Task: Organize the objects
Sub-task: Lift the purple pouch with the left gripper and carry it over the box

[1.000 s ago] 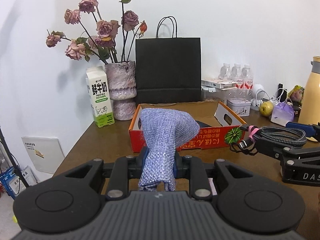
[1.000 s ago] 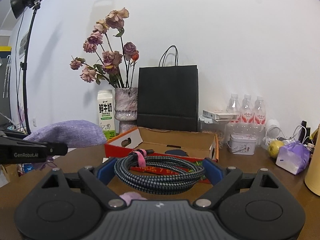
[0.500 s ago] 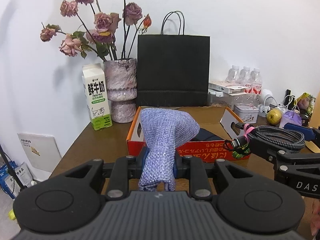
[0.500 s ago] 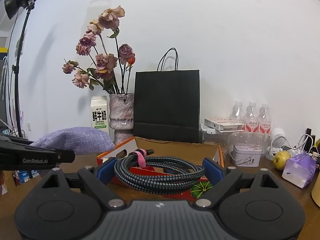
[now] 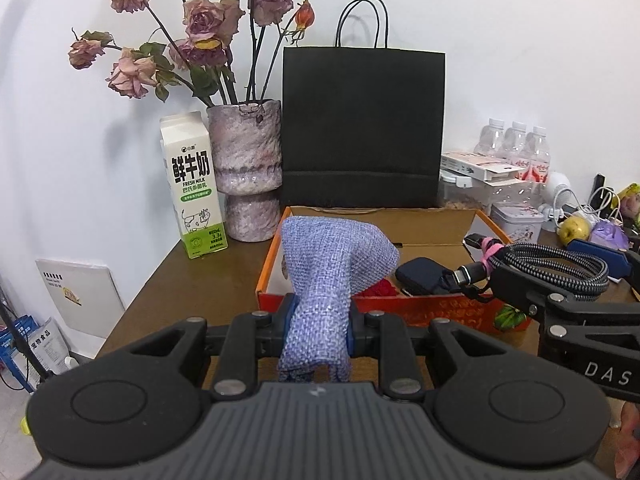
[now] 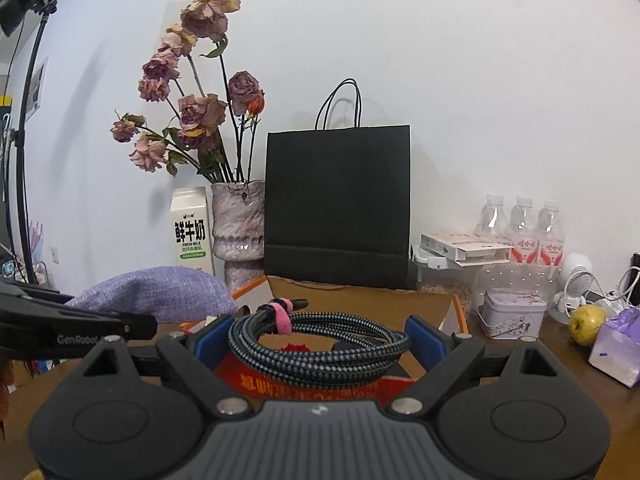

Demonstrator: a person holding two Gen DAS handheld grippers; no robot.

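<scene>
Here, a brown wooden table (image 5: 224, 276) stands against a white wall, bearing a tall black paper bag with handles (image 5: 363, 126) at the back. Just in front of the bag sits an open orange-and-red cardboard box (image 5: 436, 312), with a dark blue pouch (image 5: 420, 276) inside. Over the box's near-left corner, the left gripper (image 5: 318, 326) has its jaws pressed tight on a bunched lavender woven cloth (image 5: 332, 264). At the box's near-right side, the right gripper (image 6: 320, 340) holds a coiled black-and-grey braided cable with a pink strap (image 6: 320, 344) between widely spread jaws.
</scene>
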